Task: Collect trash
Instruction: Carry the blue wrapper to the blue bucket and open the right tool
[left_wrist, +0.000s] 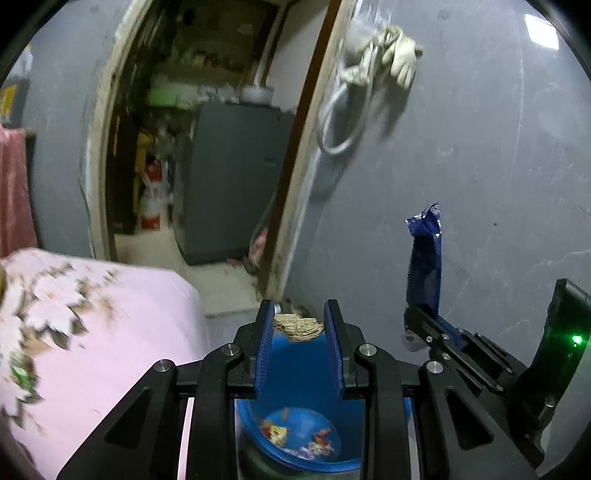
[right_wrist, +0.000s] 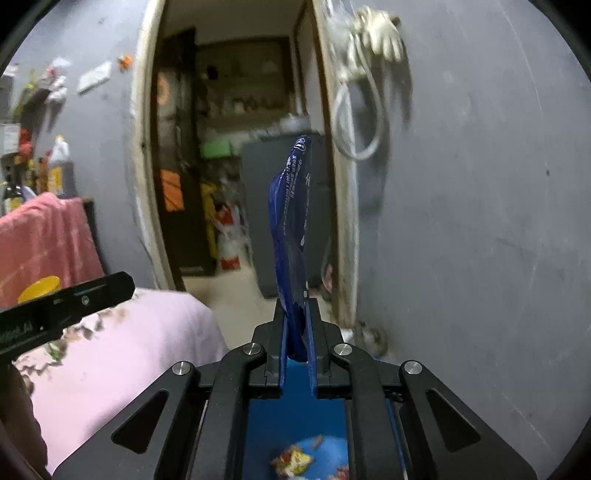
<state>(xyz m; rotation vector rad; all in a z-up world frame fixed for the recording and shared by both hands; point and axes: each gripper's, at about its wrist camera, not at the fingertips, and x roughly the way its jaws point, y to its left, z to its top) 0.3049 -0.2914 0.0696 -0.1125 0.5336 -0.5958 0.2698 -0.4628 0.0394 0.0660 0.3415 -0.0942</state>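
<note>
Dark blue wrapper (right_wrist: 291, 236) with white print, pinched between blue-padded black fingers of the right gripper (right_wrist: 297, 332). Tan, crumpled scrap (left_wrist: 298, 326) between matching blue pads of the black left gripper (left_wrist: 299, 321). Bright blue bin (left_wrist: 295, 373) holding red, yellow and white litter. Pale pink bedcover (left_wrist: 122, 332) patterned with white and brown flowers. Grey wall (left_wrist: 498, 166); cream gloves (left_wrist: 399, 55).
</note>
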